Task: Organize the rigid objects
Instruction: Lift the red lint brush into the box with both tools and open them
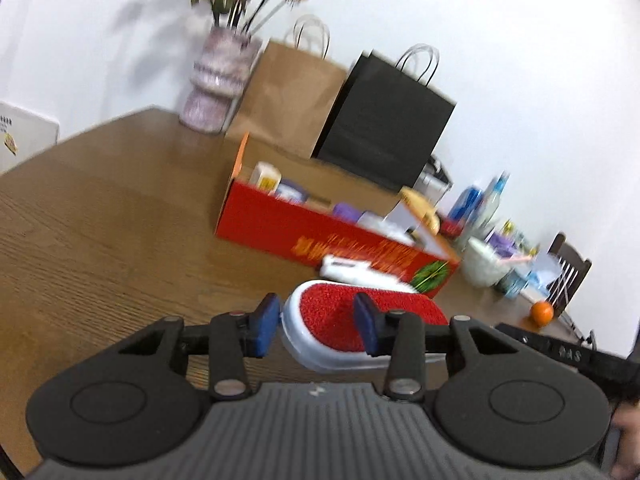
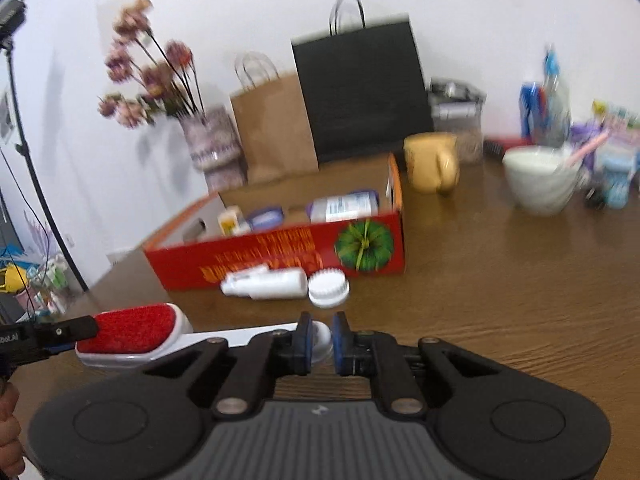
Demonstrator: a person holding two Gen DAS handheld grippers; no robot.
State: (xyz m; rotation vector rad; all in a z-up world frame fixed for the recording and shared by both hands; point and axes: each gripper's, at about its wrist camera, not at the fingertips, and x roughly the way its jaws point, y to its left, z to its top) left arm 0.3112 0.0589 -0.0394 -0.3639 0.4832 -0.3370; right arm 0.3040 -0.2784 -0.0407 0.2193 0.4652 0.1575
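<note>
We are carrying a lint brush (image 1: 360,320) between both tools, lifted just clear of the table (image 1: 100,240) near its front edge, and we judge this the carry toward the red box (image 1: 304,232) that stands further back, in front of two paper bags against the wall. Our left gripper (image 1: 316,326) straddles the brush's red head with its jaws fairly narrow; one blue pad lies over the red pile, the other sits at the white rim, and we cannot tell whether they truly press. Our right gripper (image 2: 322,344) is pinched tight on the rounded end of the white handle. Next, as we see it, comes lifting the brush over the box's near wall and laying it among the bottles inside, both hands keeping level. The right view alone shows a white bottle (image 2: 264,282) and a round ridged cap (image 2: 328,286) lying against the box's front, still unsorted, plus a yellow mug (image 2: 432,162) and a bowl (image 2: 540,180); the left view adds an orange (image 1: 542,313) near the far right edge.
</note>
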